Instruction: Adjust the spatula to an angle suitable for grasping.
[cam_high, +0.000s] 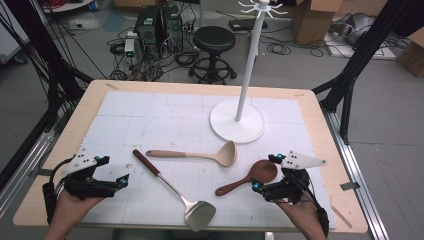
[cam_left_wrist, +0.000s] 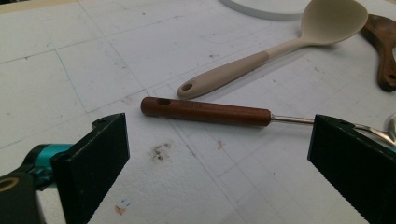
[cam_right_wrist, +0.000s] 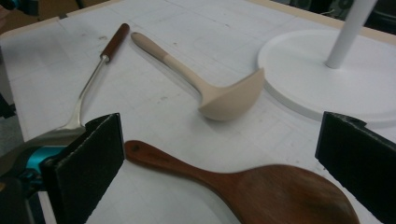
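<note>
the left gripper (cam_high: 112, 172) hovers with jaws wide near the spatula (cam_high: 172, 189), whose brown handle lies on the counter (cam_high: 55, 145) beside the beige ladle (cam_high: 197, 155). the right gripper (cam_high: 264, 172), jaws wide too, frames the wooden spoon (cam_high: 250, 178). closing off-centre could likely roll the round handle or nudge the ladle.

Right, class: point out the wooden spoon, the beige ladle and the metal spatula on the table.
wooden spoon (cam_high: 263, 171): high view, on its dark round bowl.
beige ladle (cam_high: 229, 154): high view, on its pale bowl.
metal spatula (cam_high: 200, 214): high view, on its flat steel blade.
</note>
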